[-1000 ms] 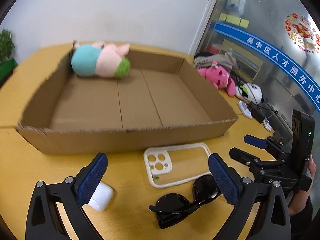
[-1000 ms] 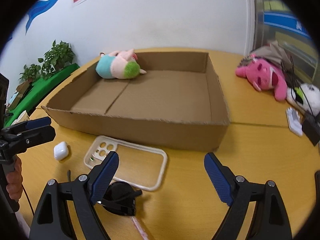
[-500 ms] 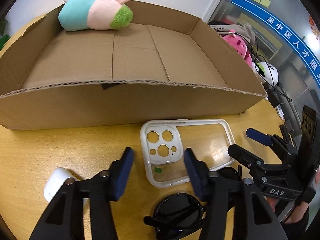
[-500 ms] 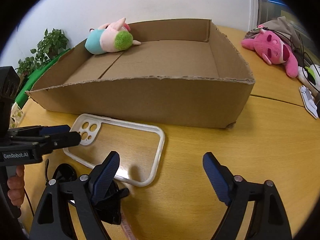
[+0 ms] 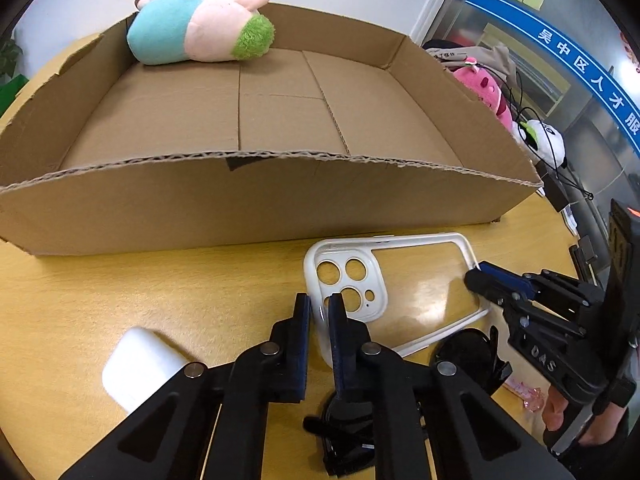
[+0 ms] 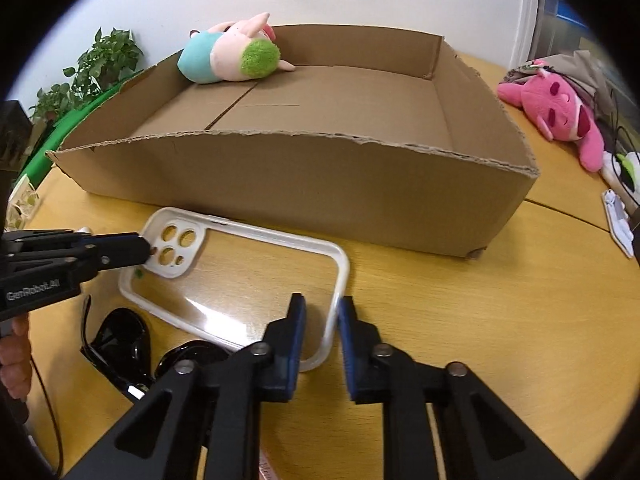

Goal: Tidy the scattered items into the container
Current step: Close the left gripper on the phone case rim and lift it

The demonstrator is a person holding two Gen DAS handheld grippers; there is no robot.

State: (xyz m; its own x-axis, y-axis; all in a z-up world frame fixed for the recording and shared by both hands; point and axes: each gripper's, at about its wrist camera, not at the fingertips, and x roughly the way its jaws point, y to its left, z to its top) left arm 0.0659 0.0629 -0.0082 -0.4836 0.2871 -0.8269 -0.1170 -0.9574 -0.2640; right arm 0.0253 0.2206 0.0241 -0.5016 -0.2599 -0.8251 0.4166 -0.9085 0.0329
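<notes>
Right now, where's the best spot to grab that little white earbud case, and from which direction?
Grip the white earbud case across its two flat faces, coming straight down from above. It lies flat on the table, apart from the phone case, rounded and smooth, so a side approach would likely push it away.

Sitting on the table (image 6: pixel 500 320), with everything else placed around it: the cardboard box (image 5: pixel 256 200). Lying inside the box, against its far left corner: a plush toy (image 5: pixel 200 26). Lying on the table just in front of the box's near wall: the phone case (image 5: pixel 394 284). Gripping the case at opposite ends in front of the box: the left gripper (image 5: pixel 320 312) at the camera-hole end, the right gripper (image 6: pixel 322 316) at the other end's rim. Resting nearer still than the case, partly under it: sunglasses (image 6: pixel 120 336). Sitting in front of the box toward its left end: an earbud case (image 5: pixel 140 368). Lying right of the box: another plush (image 6: pixel 556 108).
</notes>
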